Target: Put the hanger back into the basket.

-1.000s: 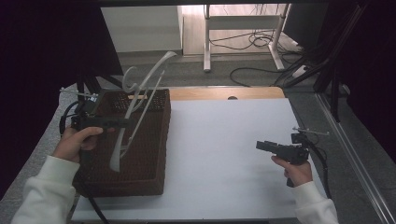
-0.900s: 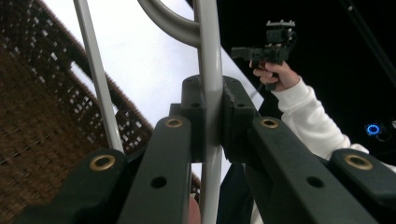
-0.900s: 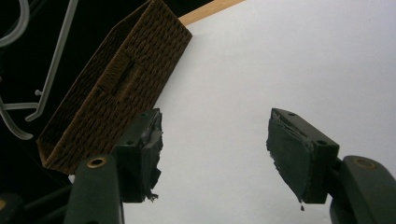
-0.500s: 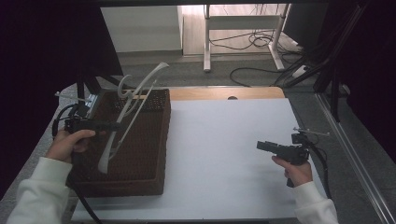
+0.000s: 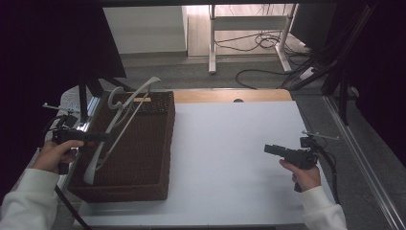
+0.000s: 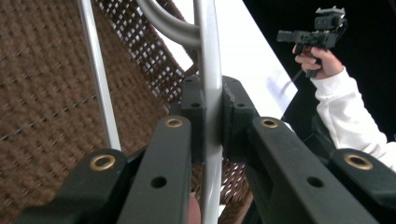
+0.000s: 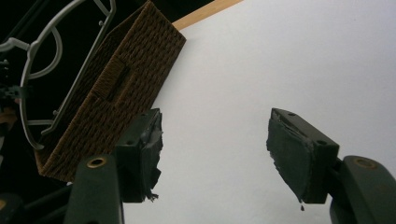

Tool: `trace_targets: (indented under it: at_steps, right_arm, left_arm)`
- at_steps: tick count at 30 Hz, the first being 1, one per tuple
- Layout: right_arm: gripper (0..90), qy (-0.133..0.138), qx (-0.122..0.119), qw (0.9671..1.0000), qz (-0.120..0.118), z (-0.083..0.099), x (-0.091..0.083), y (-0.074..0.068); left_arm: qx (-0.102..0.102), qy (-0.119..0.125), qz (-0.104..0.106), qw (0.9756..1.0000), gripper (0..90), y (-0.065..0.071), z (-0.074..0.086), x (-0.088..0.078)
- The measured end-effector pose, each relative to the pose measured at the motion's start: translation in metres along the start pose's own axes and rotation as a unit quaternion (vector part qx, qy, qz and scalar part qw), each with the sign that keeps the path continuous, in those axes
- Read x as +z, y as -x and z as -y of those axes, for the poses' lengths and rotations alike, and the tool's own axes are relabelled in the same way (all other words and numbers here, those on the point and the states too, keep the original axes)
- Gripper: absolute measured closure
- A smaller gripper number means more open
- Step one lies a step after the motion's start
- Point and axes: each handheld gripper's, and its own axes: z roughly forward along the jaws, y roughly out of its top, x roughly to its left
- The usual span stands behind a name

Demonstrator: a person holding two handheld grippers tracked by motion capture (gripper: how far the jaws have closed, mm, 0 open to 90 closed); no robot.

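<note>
A white clothes hanger (image 5: 119, 122) is held tilted above the brown woven basket (image 5: 143, 158) at the left of the white table. My left gripper (image 5: 103, 138) is shut on the hanger's bar (image 6: 211, 93), which runs up between its jaws in the left gripper view. Its hook (image 5: 113, 99) points toward the far end of the basket. My right gripper (image 5: 269, 149) hovers over the right part of the table, open, with nothing between its fingers (image 7: 299, 158). In the right gripper view the hanger (image 7: 42, 70) and the basket (image 7: 116, 88) lie far to the left.
The white table top (image 5: 230, 143) has a wooden strip (image 5: 230, 96) along its far edge. Cables (image 5: 268, 48) and a desk frame stand on the floor beyond. A dark panel (image 5: 52, 43) rises at the far left behind the basket.
My left gripper has drawn the hanger toward the near left, lower over the basket. The right gripper has stayed still and open.
</note>
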Motion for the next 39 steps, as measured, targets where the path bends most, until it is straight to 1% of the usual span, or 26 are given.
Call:
trace_targets:
  at_steps: [5,9,12,15,16,19,20,21,22,23,24,25,26,27,28,29,30,32,33,34,35,37,38,39]
  right_arm:
    - [35.9,-0.004,-0.001,1.0000,0.002,0.001,0.002,0.002]
    - [35.9,-0.004,0.000,1.0000,0.004,0.001,0.002,0.002]
    - [35.9,-0.001,0.004,1.0000,0.004,0.000,0.001,0.003]
    - [35.9,-0.001,0.007,1.0000,0.003,0.000,0.000,0.004]
    - [35.9,-0.001,0.007,1.0000,0.003,0.001,0.000,0.004]
    - [35.9,-0.001,0.007,1.0000,0.003,0.001,0.000,0.005]
    - [35.9,0.000,0.010,0.9999,0.003,0.001,0.000,0.005]
    - [35.9,0.000,0.010,0.9999,0.003,0.001,0.000,0.006]
    - [35.9,0.000,0.010,0.9999,0.003,0.001,0.000,0.006]
    - [35.9,0.000,0.010,0.9999,0.003,0.001,0.000,0.006]
    - [35.9,0.000,0.011,0.9999,0.002,0.001,0.000,0.006]
    - [35.9,0.000,0.011,0.9999,0.002,0.001,0.000,0.006]
    - [35.9,0.000,0.012,0.9999,0.002,0.001,0.001,0.006]
    - [35.9,0.000,0.012,0.9999,0.002,0.001,0.001,0.006]
    - [36.0,-0.001,0.011,0.9999,0.000,0.001,0.002,0.006]
    - [36.0,-0.001,0.011,0.9999,0.000,0.001,0.002,0.006]
    - [36.0,-0.002,0.012,0.9999,-0.001,0.001,0.002,0.006]
    - [35.9,-0.001,0.012,0.9999,0.000,0.001,0.002,0.006]
    - [35.9,-0.001,0.012,0.9999,0.000,0.001,0.002,0.006]
    - [35.9,-0.001,0.012,0.9999,0.000,0.001,0.002,0.006]
    - [35.9,-0.001,0.012,0.9999,0.000,0.001,0.002,0.006]
    - [35.9,-0.001,0.012,0.9999,0.000,0.001,0.002,0.007]
    - [35.9,-0.001,0.012,0.9999,0.000,0.001,0.002,0.007]
    - [35.9,0.000,0.014,0.9999,0.000,0.001,0.001,0.007]
  left_arm:
    - [-0.003,-0.006,0.006,1.0000,82.0,-0.009,0.008,0.000]
    - [-0.002,-0.012,0.007,0.9999,82.0,-0.011,0.010,0.003]
    - [0.010,-0.021,0.013,0.9996,82.0,-0.010,0.011,0.008]
    - [0.012,-0.026,0.015,0.9995,82.1,-0.010,0.011,0.010]
    - [0.011,-0.032,0.014,0.9993,82.0,-0.012,0.011,0.013]
    - [0.006,-0.036,0.011,0.9993,82.0,-0.015,0.012,0.016]
    - [0.001,-0.043,0.004,0.9991,82.0,-0.018,0.012,0.019]
    - [0.001,-0.043,0.004,0.9991,82.0,-0.018,0.012,0.019]
    - [-0.001,-0.051,0.004,0.9987,81.9,-0.021,0.013,0.022]
    - [-0.001,-0.051,0.004,0.9987,81.9,-0.021,0.013,0.022]
    - [-0.007,-0.055,0.002,0.9985,81.8,-0.023,0.014,0.024]
    - [-0.007,-0.055,0.002,0.9985,81.5,-0.023,0.014,0.024]
    - [-0.015,-0.059,-0.003,0.9981,81.2,-0.027,0.017,0.024]
    - [-0.015,-0.059,-0.003,0.9981,80.9,-0.027,0.017,0.024]
    - [-0.023,-0.066,-0.012,0.9975,80.4,-0.030,0.020,0.025]
    - [-0.023,-0.066,-0.012,0.9975,79.8,-0.030,0.020,0.025]
    - [-0.028,-0.077,-0.027,0.9963,79.5,-0.033,0.023,0.028]
    - [-0.041,-0.083,-0.047,0.9946,80.3,-0.036,0.025,0.032]
    - [-0.047,-0.086,-0.049,0.9940,80.4,-0.038,0.025,0.034]
    - [-0.049,-0.088,-0.046,0.9939,79.9,-0.040,0.025,0.036]
    - [-0.048,-0.091,-0.051,0.9934,79.6,-0.040,0.025,0.038]
    - [-0.045,-0.104,-0.071,0.9909,77.8,-0.039,0.024,0.042]
    - [-0.045,-0.104,-0.071,0.9909,75.8,-0.039,0.024,0.042]
    - [-0.045,-0.116,-0.085,0.9885,74.0,-0.039,0.024,0.046]
